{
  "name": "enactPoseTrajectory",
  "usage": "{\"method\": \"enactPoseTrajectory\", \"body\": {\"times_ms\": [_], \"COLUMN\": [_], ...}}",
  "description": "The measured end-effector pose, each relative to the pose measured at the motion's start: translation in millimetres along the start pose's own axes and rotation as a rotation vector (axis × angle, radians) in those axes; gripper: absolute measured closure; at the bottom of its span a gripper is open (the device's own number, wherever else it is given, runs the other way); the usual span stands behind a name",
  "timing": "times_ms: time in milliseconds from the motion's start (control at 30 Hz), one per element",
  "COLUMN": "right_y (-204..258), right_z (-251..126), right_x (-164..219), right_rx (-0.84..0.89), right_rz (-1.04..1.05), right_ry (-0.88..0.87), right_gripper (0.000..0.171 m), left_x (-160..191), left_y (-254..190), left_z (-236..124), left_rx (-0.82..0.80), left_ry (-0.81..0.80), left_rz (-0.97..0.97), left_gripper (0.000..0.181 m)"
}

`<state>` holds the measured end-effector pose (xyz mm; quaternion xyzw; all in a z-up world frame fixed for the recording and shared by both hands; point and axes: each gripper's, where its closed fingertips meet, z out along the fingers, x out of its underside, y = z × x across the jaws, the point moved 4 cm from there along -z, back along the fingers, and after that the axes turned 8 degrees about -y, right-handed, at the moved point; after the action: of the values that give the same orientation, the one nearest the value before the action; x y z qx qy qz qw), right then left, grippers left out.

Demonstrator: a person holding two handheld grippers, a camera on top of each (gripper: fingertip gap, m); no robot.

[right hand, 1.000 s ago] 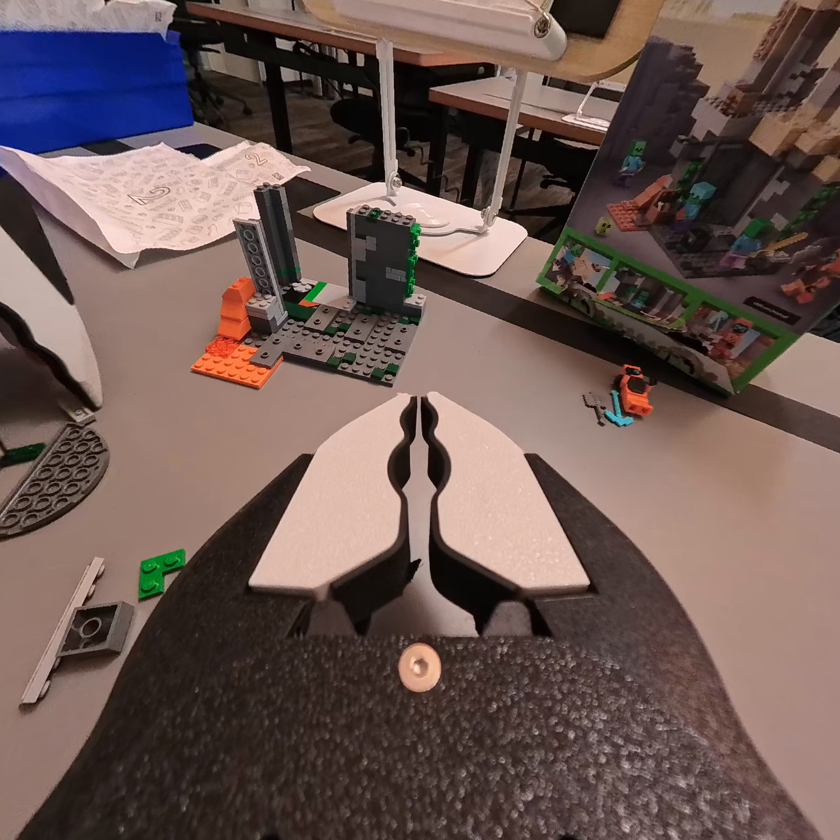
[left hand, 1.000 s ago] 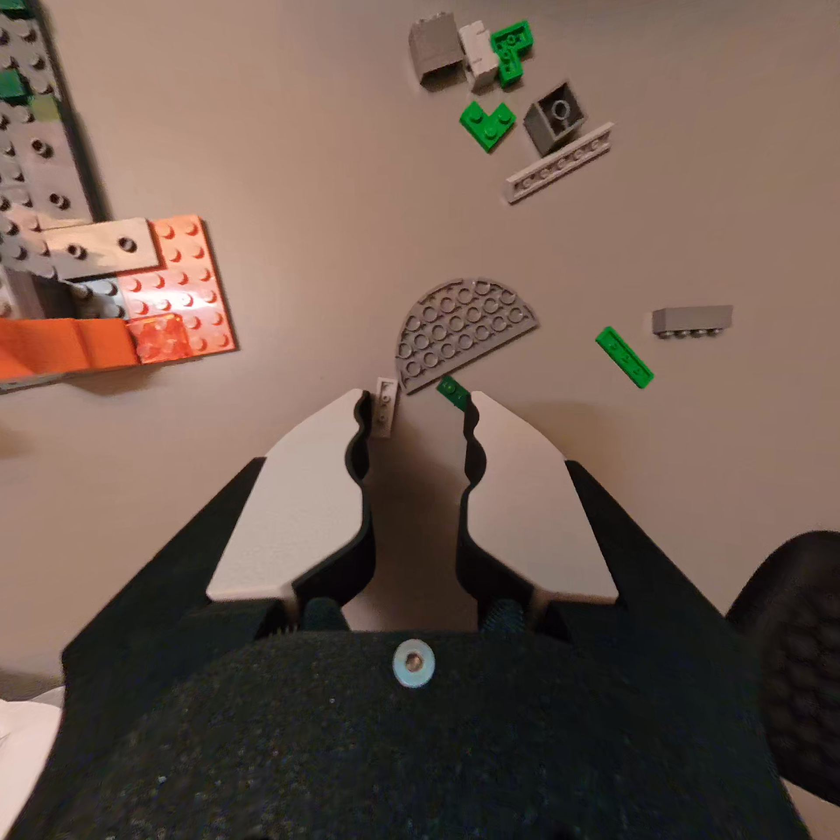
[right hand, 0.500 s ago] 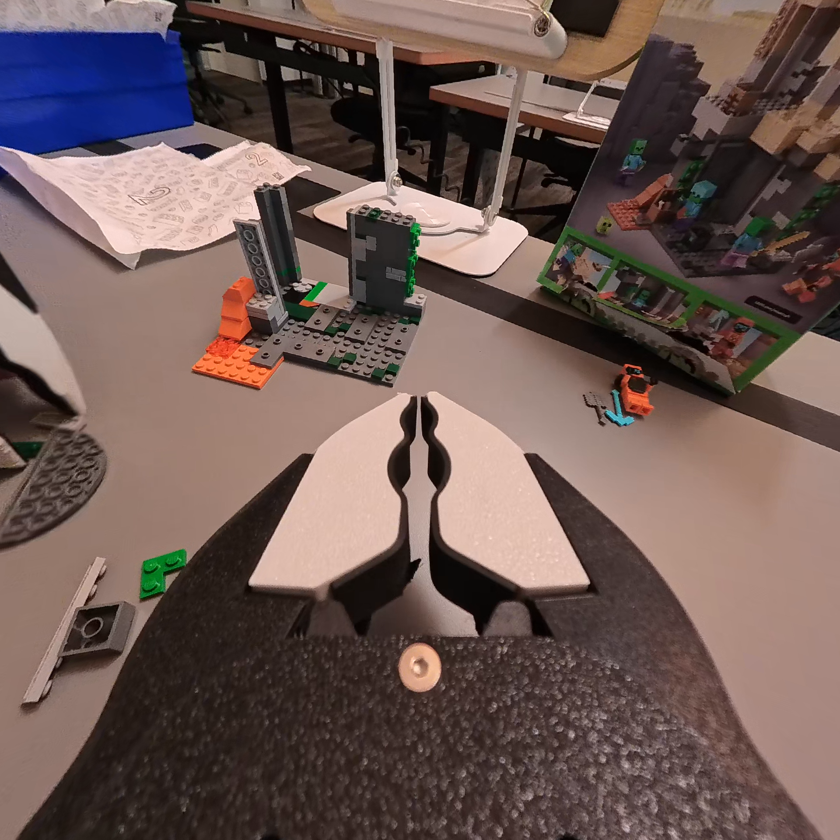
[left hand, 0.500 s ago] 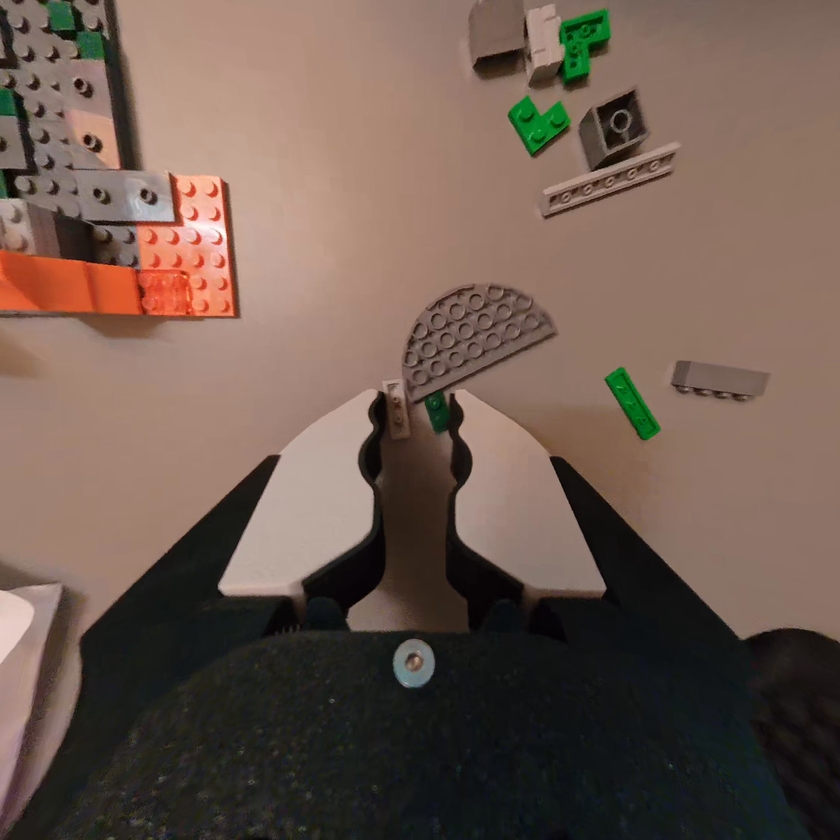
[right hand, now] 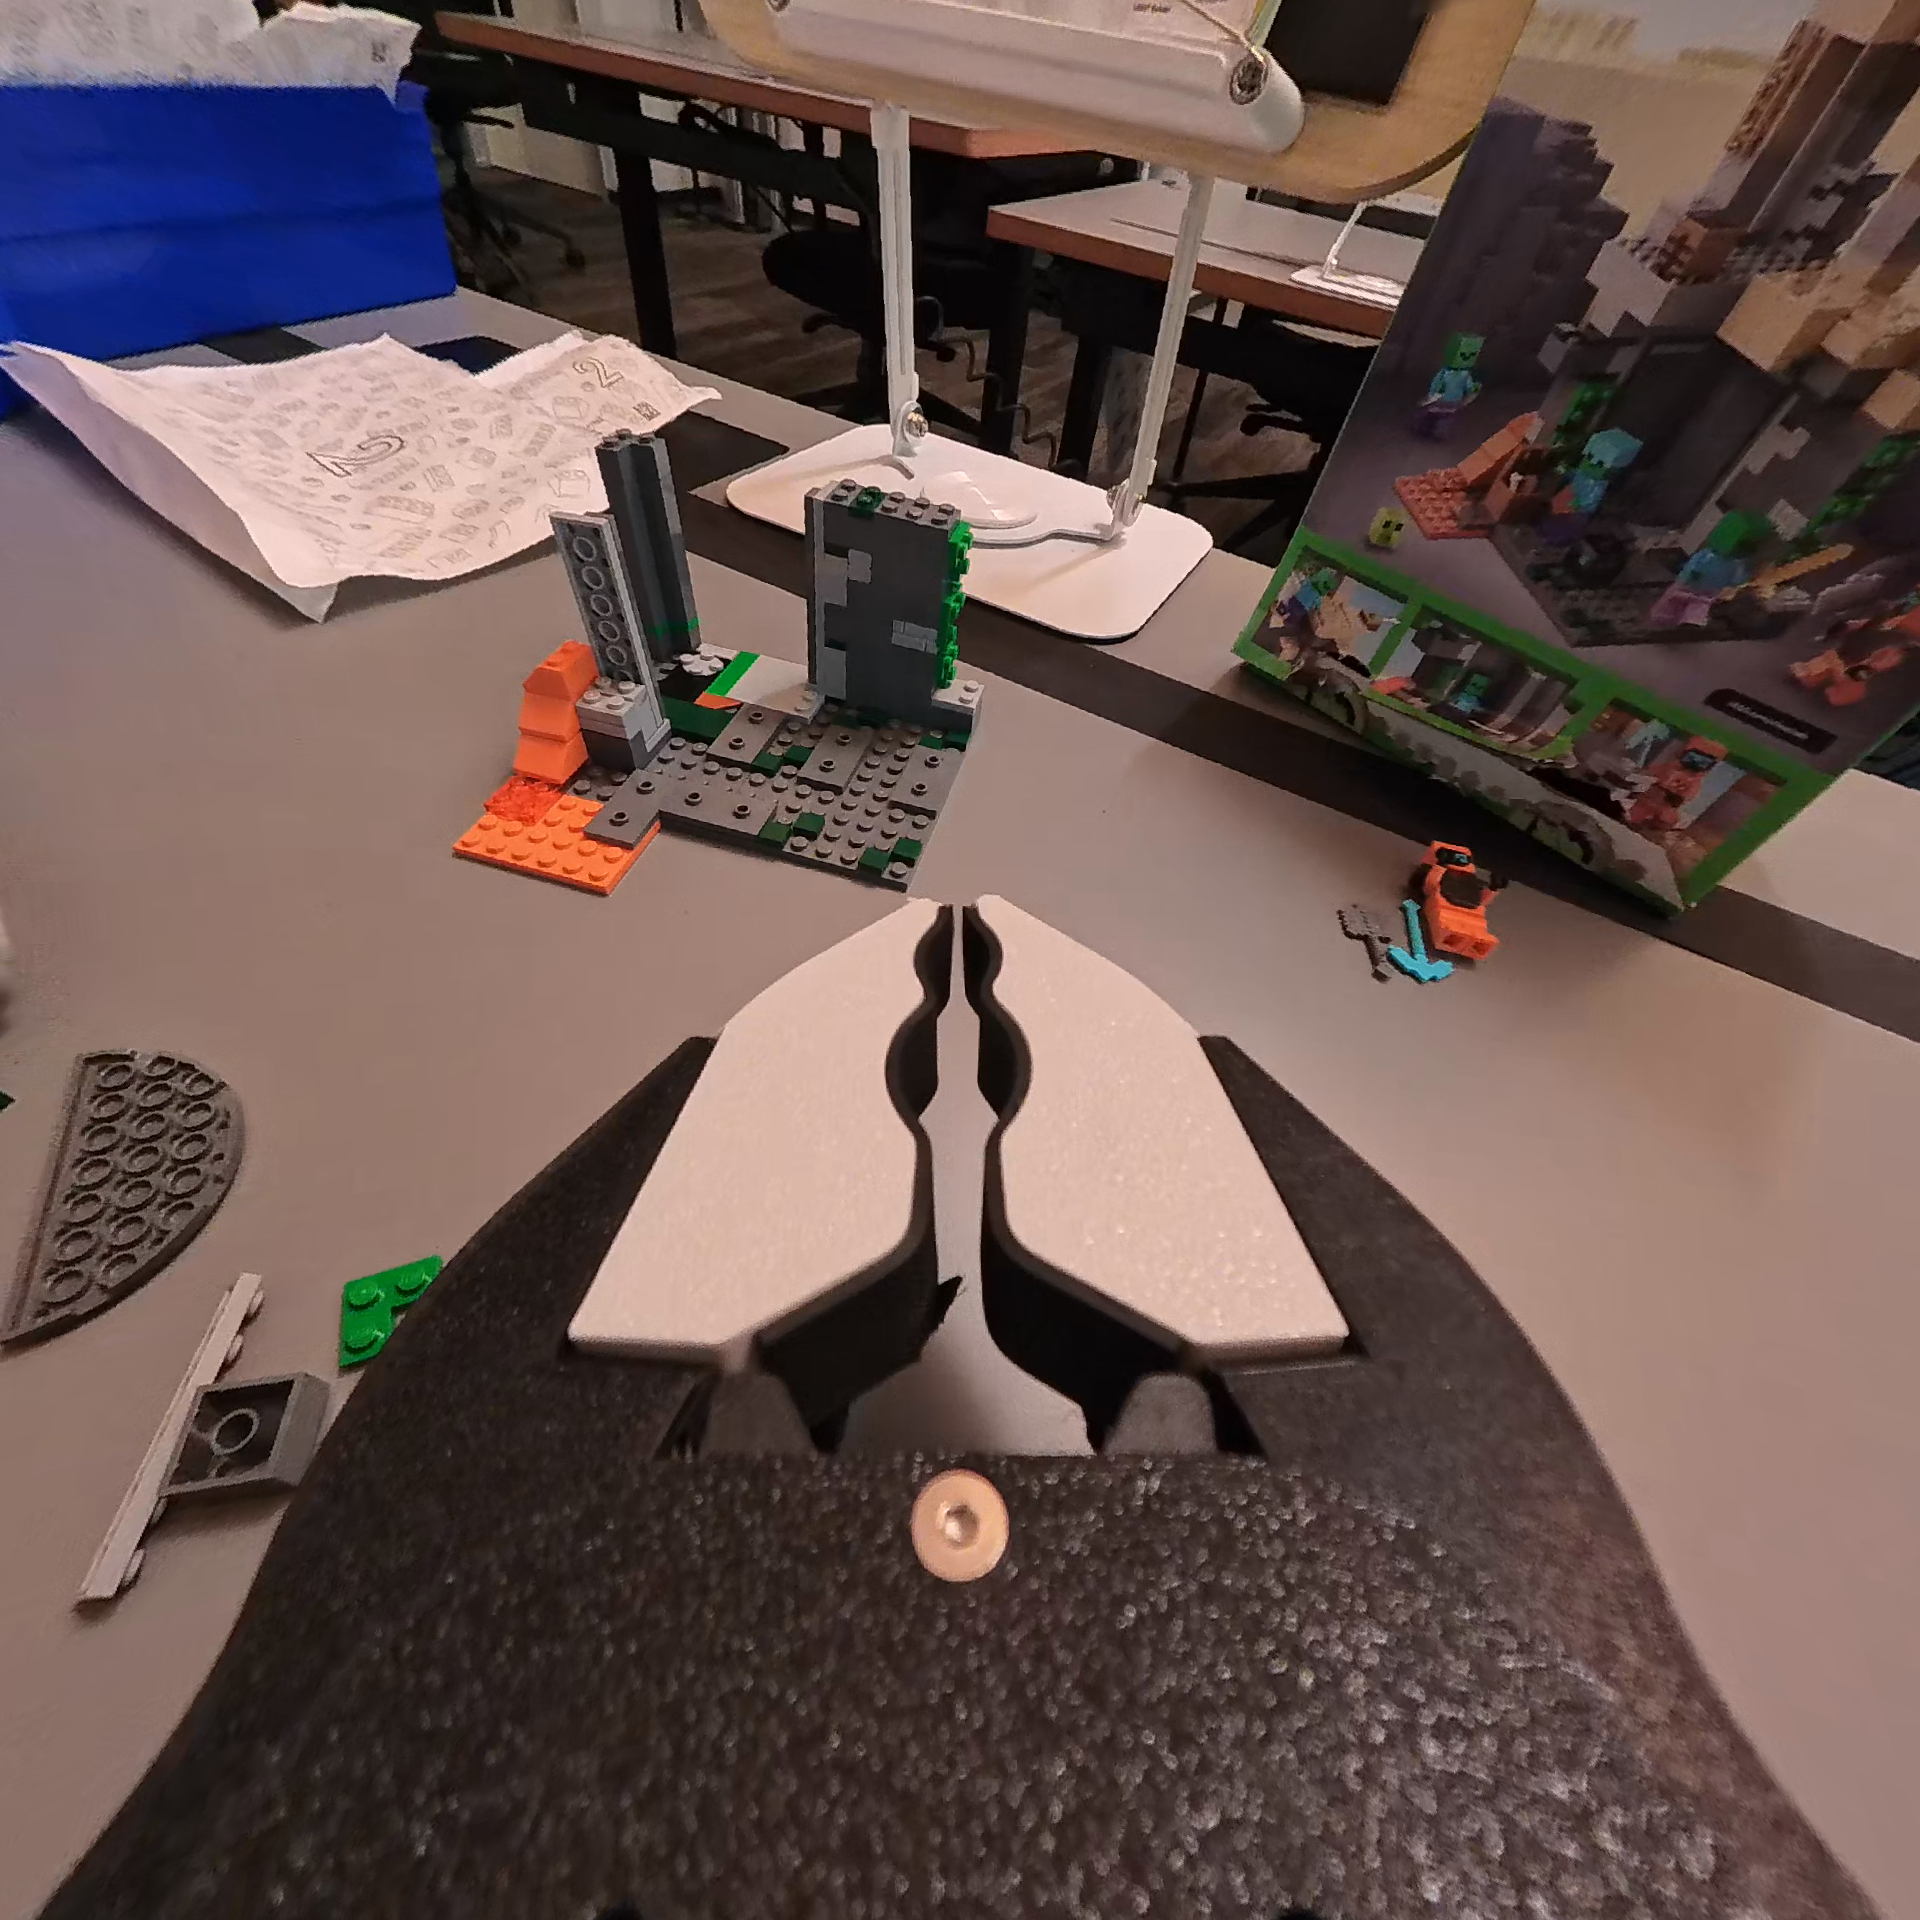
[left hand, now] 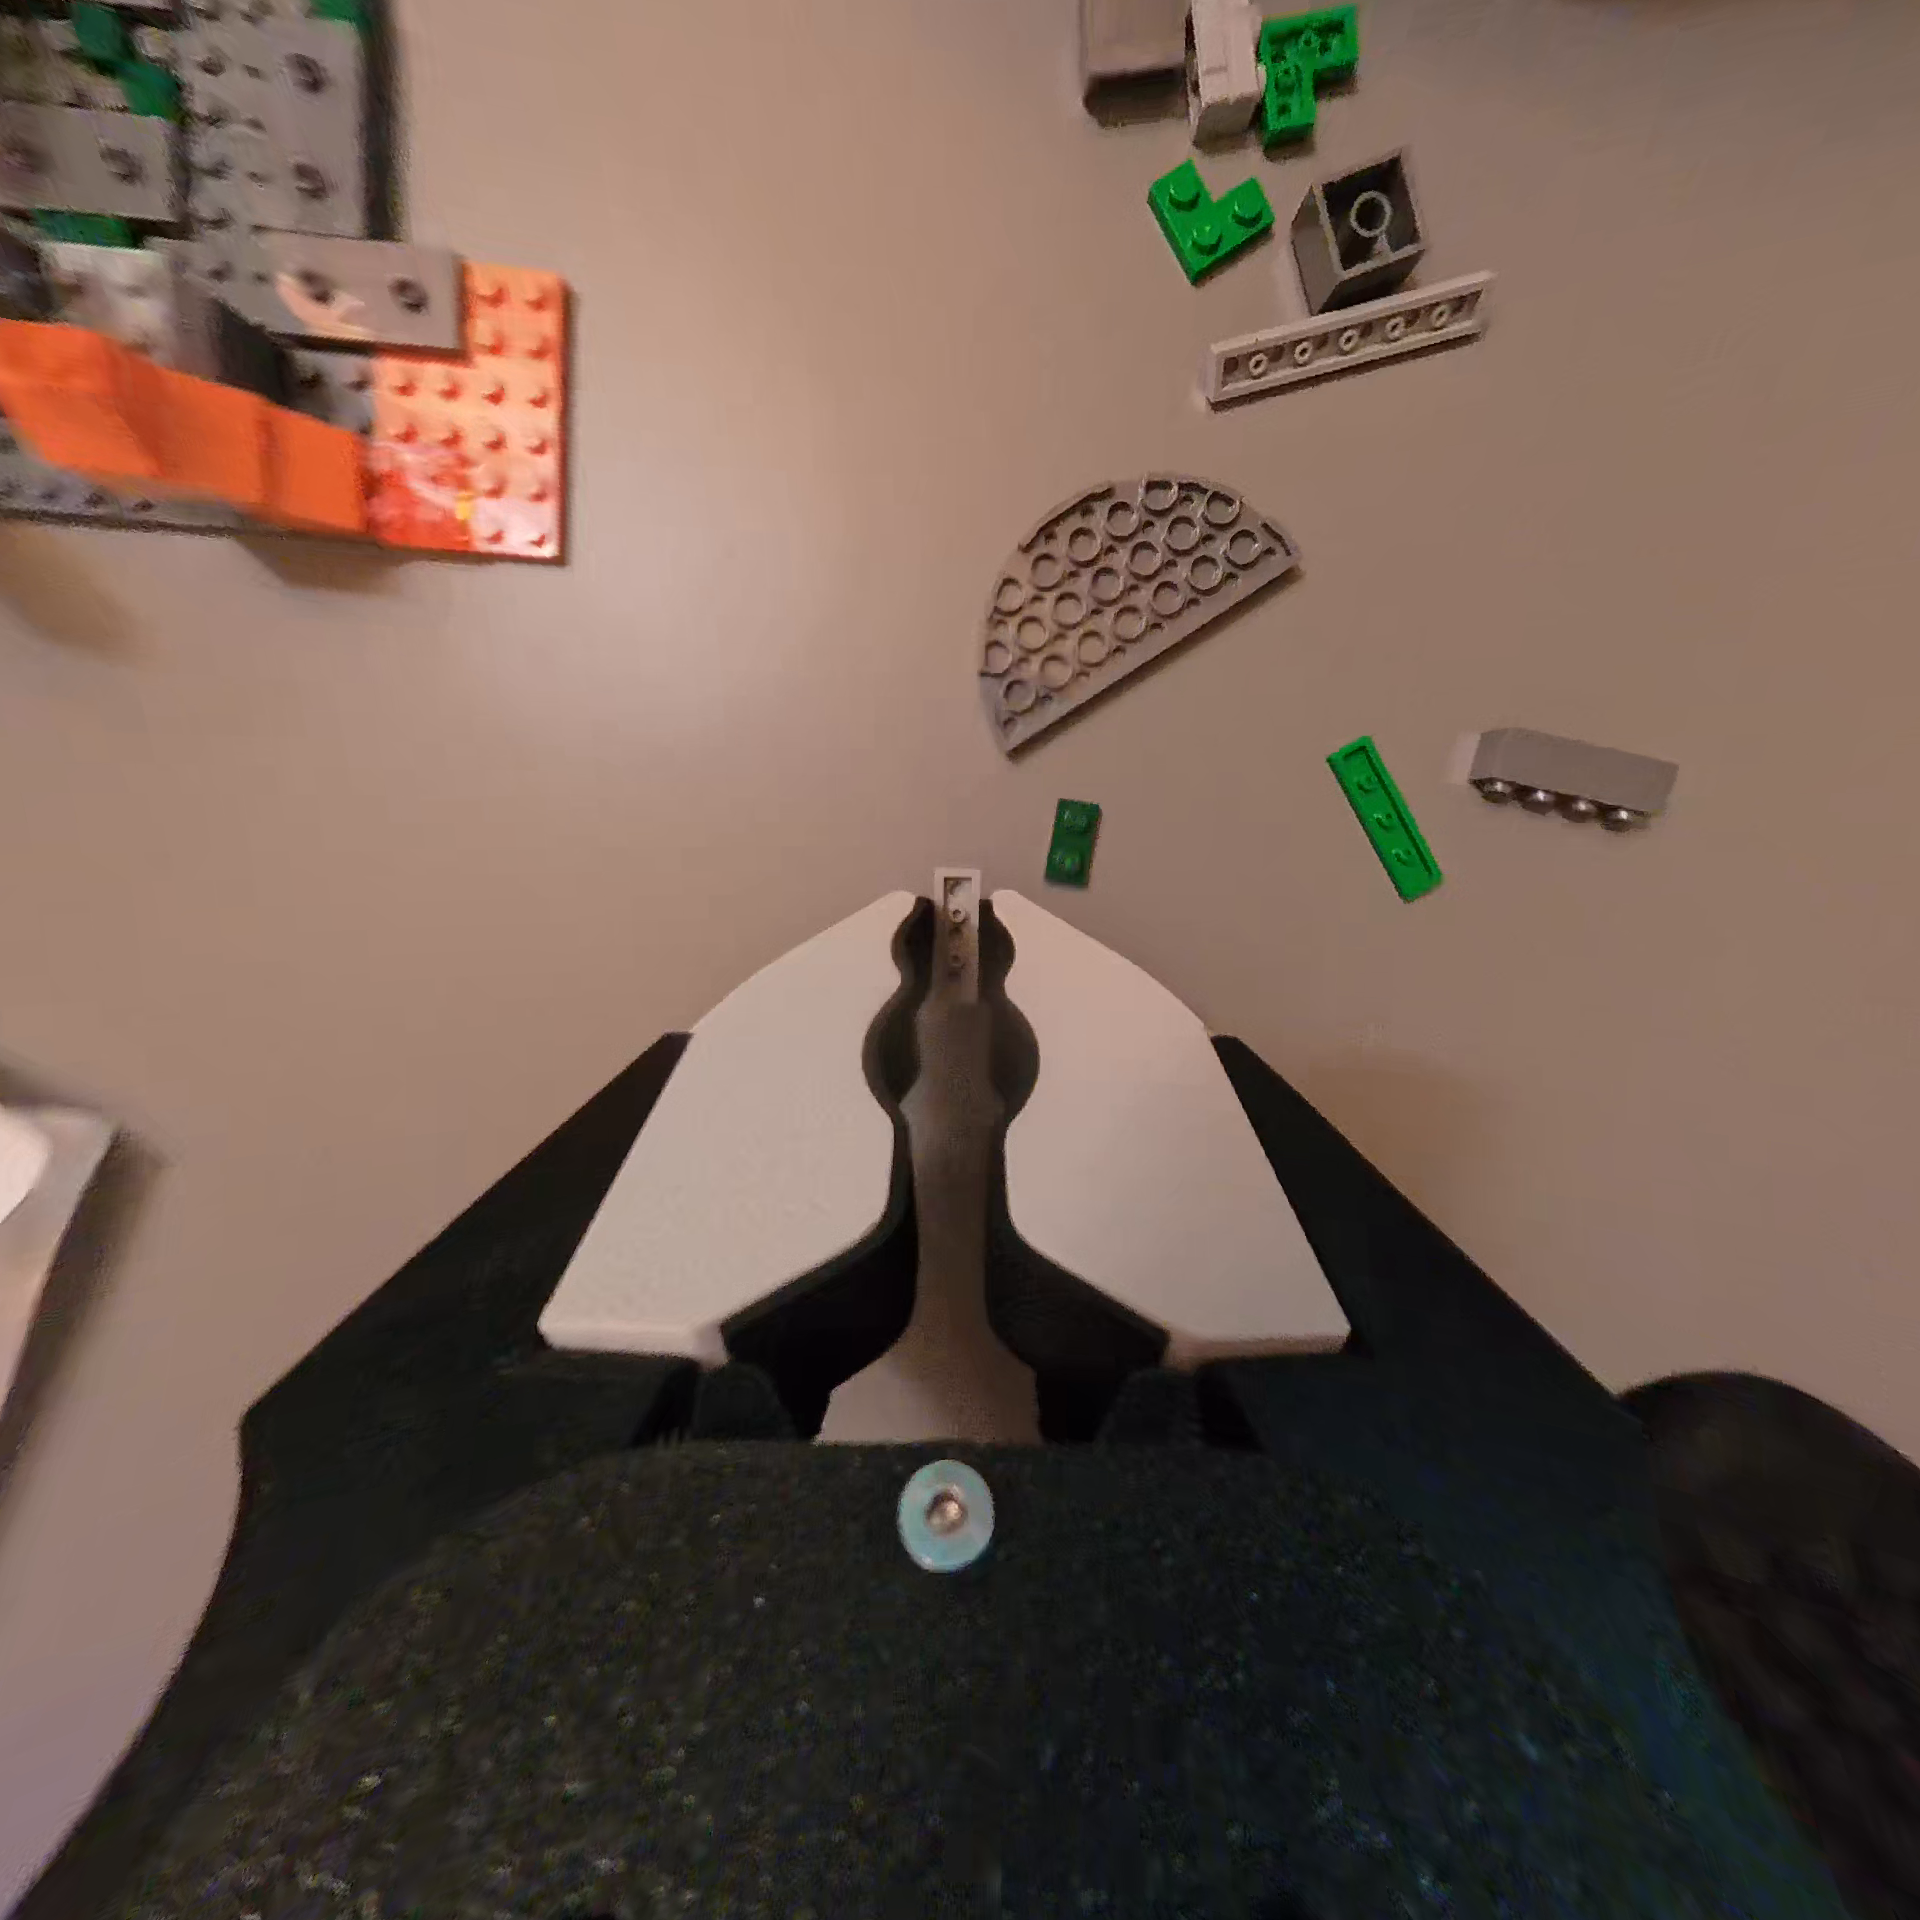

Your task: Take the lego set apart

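The lego set (right hand: 748,748), a grey and orange base with two grey towers, stands on the table ahead of my right gripper (right hand: 958,909). That gripper is shut, with nothing showing between its tips. The set's orange corner also shows at the upper left of the left wrist view (left hand: 468,416). My left gripper (left hand: 956,912) is shut on a small light grey plate (left hand: 958,925), which stands on end between the fingertips, above the table. A small dark green plate (left hand: 1073,842) lies on the table just to the right of the tips.
Loose parts lie to the right: a dark grey half-round plate (left hand: 1127,603), a long green plate (left hand: 1384,818), a grey brick (left hand: 1569,779), a green corner plate (left hand: 1210,218), a grey slope brick (left hand: 1361,234). The set's box (right hand: 1621,520), a paper bag (right hand: 343,457) and a lamp base (right hand: 987,540) stand behind. The left gripper's tips are roughly 20 cm from the right gripper's. The lego set (right hand: 748,748) is about 15 cm from my right fingertips. It is also in sight in the left wrist view (left hand: 135,137).
My left jaws closed from wide open onto the small light grey plate and drew back from the half-round plate with it; the dark green plate stayed on the table. The right gripper has not moved.
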<state>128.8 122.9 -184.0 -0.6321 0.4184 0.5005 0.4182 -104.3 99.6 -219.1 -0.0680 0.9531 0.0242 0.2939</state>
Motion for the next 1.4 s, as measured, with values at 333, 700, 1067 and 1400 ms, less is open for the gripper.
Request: {"method": "enactPoseTrajectory", "body": {"times_ms": [333,700,1067,1400], "right_y": [3.3,10.1,14.7,10.9], "right_z": [1.9,1.0,1.9,-0.8], "right_x": [0.5,1.0,1.5,-2.0], "right_rx": [-0.014,-0.020,-0.037,-0.029], "right_rz": [0.014,0.007,-0.006,-0.006], "right_ry": [0.002,0.011,0.020,0.009], "right_gripper": [0.170,0.170,0.170,0.170], "left_x": [102.1,177.3,36.1,0.2], "left_y": [76.3,73.2,-30.9,-28.8], "left_z": [-210.0,-196.5,-105.7,12.7], "left_rx": [-0.488,-0.464,-0.195,-0.048], "left_ry": [0.041,0.024,-0.275,-0.093], "left_rz": [-0.301,-0.473,-0.129,-0.002], "left_gripper": [0.173,0.136,0.161,0.157]}}
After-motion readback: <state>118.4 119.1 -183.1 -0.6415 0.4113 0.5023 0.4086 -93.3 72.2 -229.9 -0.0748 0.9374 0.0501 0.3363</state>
